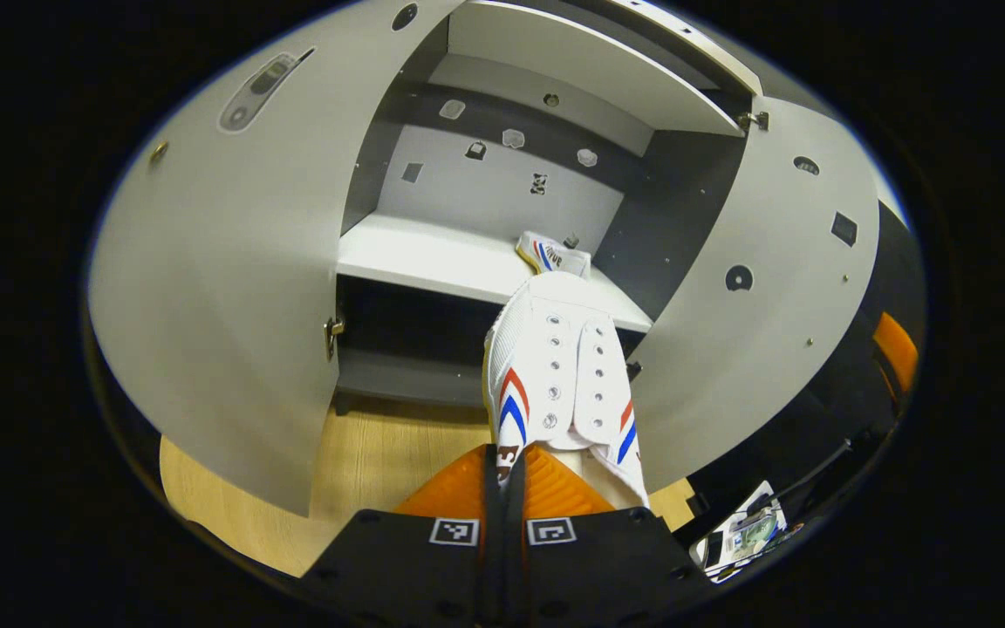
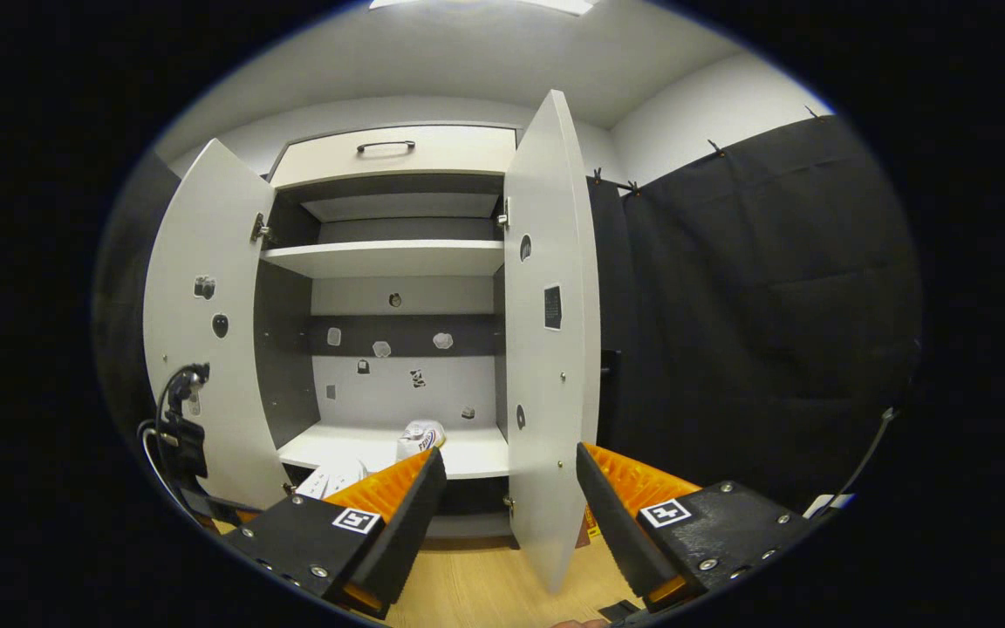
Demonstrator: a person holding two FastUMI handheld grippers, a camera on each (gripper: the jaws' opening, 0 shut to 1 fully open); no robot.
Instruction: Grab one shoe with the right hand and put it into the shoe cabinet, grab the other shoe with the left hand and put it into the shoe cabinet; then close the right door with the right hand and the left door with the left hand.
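Two shoes show in the left gripper view: the left gripper [image 1: 502,471] pinches one white shoe [image 1: 555,366] at its heel, toe over the shoe cabinet [image 1: 485,262] shelf edge, the other shoe [image 1: 552,254] lying deeper on that shelf. In the right gripper view, the right gripper [image 2: 507,506] has its fingers spread wide, empty, before the right door [image 2: 550,349], both doors standing open.

Shelf [image 1: 433,257] left half free; shoe [image 1: 552,255] blocks right.

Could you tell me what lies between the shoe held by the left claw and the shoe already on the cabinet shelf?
Only bare white shelf, seen in the left gripper view, separates the held shoe from the stored shoe.
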